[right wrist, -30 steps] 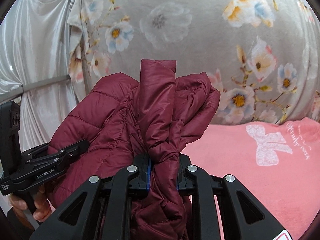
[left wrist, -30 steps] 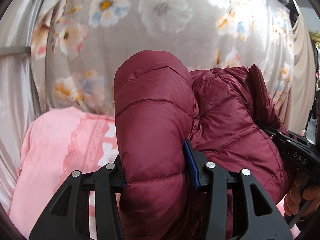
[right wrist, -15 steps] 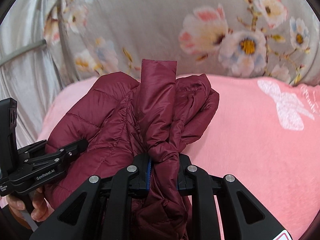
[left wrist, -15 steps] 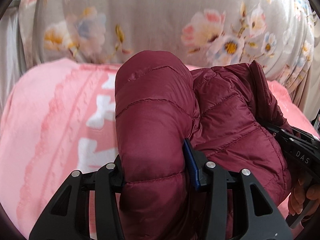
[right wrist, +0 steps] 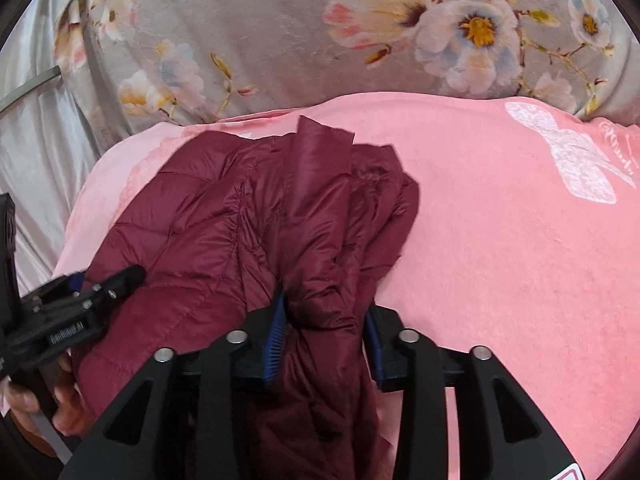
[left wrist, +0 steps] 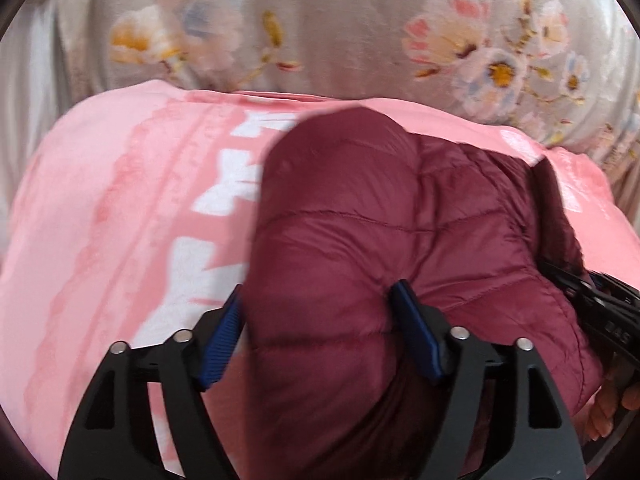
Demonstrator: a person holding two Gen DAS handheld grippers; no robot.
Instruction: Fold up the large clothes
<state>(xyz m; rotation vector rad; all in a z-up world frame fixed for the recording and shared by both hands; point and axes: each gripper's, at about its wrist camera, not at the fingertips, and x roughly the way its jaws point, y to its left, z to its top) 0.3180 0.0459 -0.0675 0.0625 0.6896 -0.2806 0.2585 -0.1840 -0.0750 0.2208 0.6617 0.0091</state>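
The maroon puffer jacket (left wrist: 360, 248) lies bunched on the pink blanket (right wrist: 520, 240), passing between both claws' fingers. The left gripper (left wrist: 320, 332) stands spread, its 2 blue pads apart from the fabric, and the right gripper (right wrist: 326, 336) looks parted too, fabric bulging between.

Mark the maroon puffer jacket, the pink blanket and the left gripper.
maroon puffer jacket (right wrist: 224, 232): right wrist view, quilted panel.
pink blanket (right wrist: 500, 248): right wrist view, bare plush area beside the jacket.
left gripper (left wrist: 320, 332): left wrist view, midway between its blue-padded fingertips.
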